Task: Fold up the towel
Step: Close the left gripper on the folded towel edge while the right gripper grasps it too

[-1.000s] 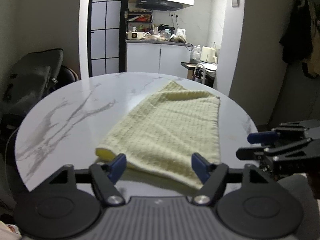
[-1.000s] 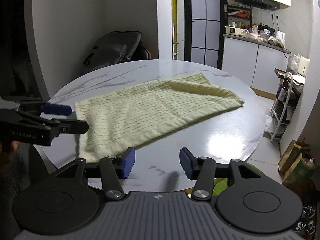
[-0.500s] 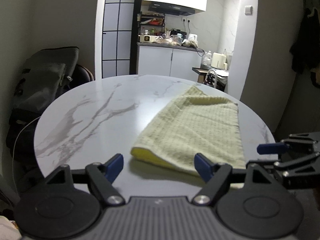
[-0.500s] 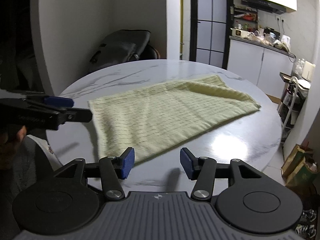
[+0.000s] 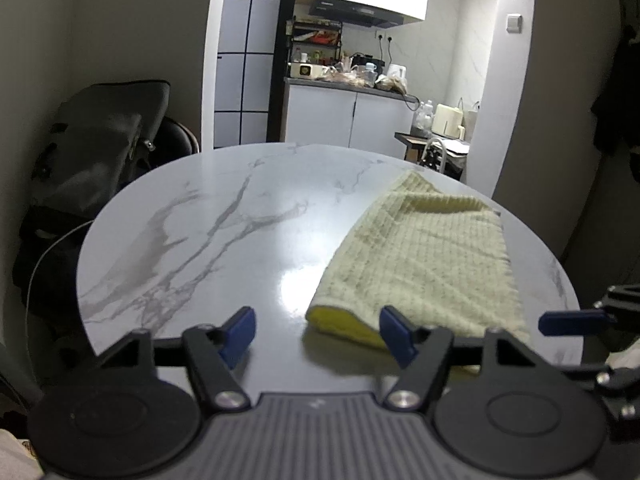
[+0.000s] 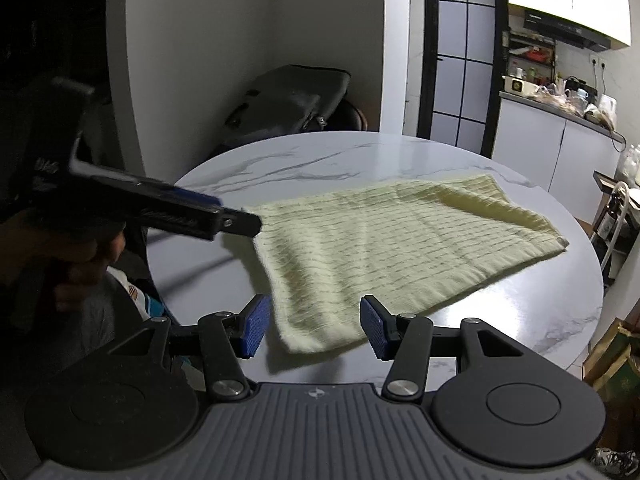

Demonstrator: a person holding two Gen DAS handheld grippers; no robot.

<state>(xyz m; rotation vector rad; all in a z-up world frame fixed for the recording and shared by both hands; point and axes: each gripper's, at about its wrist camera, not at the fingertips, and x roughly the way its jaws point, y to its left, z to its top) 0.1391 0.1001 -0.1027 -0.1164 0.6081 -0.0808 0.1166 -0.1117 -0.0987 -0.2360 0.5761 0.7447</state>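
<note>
A pale yellow towel lies folded double on the right part of the round marble table. Its near left corner shows a bright yellow inner layer. My left gripper is closing, with that corner just ahead between its jaws and the pads apart from the cloth. In the right wrist view the towel spreads across the table. Its near corner lies between the blue pads of my right gripper, which stands open. The left gripper reaches in from the left at the towel's far left corner.
A dark bag leans on a seat behind the table. A kitchen counter stands beyond the doorway. A hand holds the left gripper. A paper bag sits on the floor at the right.
Both grippers slid sideways along the table's near edge. The left jaws narrowed, and the towel now sits further right in the left wrist view. The towel's near corner came between the right gripper's fingers.
</note>
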